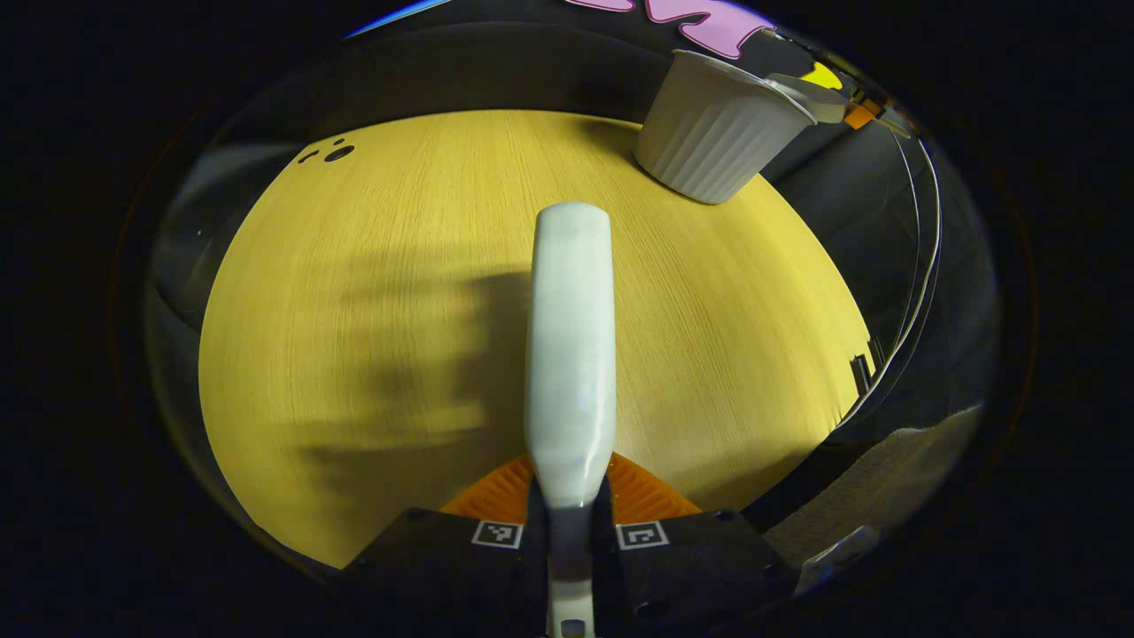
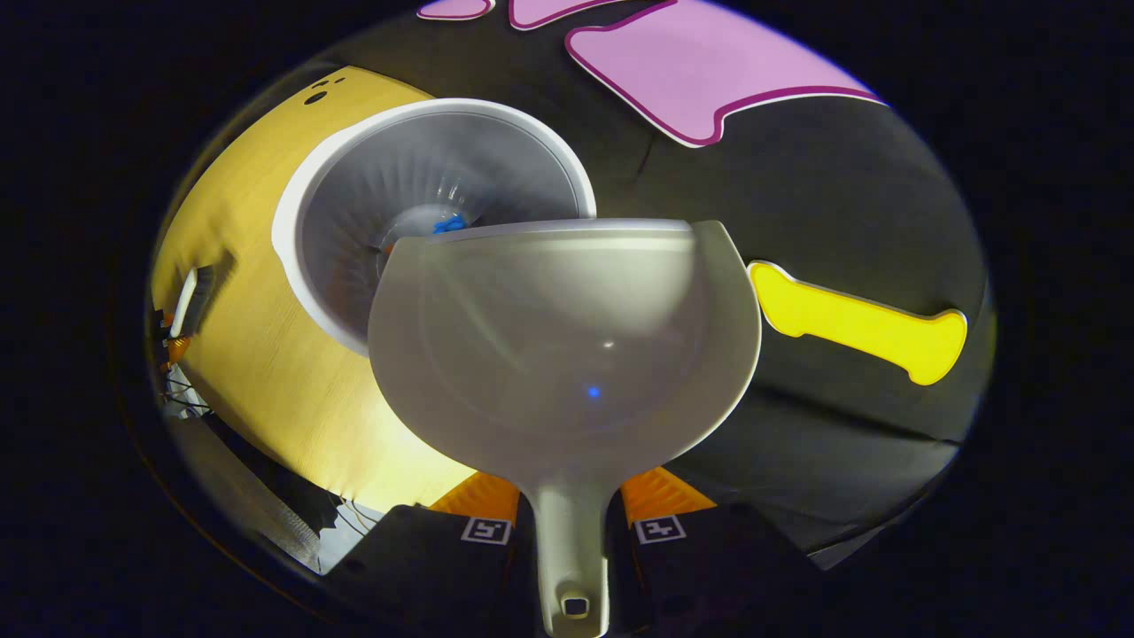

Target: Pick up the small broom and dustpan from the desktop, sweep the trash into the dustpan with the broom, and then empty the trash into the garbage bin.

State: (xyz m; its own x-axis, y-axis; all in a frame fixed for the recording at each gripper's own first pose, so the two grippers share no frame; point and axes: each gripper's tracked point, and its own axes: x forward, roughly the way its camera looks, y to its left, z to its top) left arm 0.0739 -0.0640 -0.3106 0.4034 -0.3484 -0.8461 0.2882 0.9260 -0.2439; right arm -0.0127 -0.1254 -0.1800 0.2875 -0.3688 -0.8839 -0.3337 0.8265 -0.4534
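The left claw [image 1: 570, 523] is clenched on the pale handle of the small broom [image 1: 570, 354], both fingers pressing its sides. The handle runs straight up the middle of the left gripper view, above the yellow wood-grain table [image 1: 354, 310], and casts a blurred shadow on the wood to its left. The bristles cannot be seen here. At the far right corner of the table stands the garbage bin [image 1: 713, 142], a white ribbed tub, upright, with the pale edge of the dustpan showing over its rim. A few small dark spots [image 1: 337, 152] lie at the far left edge of the table. Thin cables [image 1: 921, 266] hang past the right edge of the table.

The right claw [image 2: 571, 523] grips the stem of the dustpan [image 2: 567, 354], fingers closed on either side of it. In the right gripper view the pan's pale scoop is tilted with its front lip over the rim of the garbage bin [image 2: 354, 177], hiding the near right part of the bin's opening. Inside the bin, at the bottom, lies a bit of blue trash [image 2: 449, 223]. The scoop's inner face looks bare. At the far left, the broom [image 2: 188, 301] shows small above the table [image 2: 266, 372], with the other claw below it.
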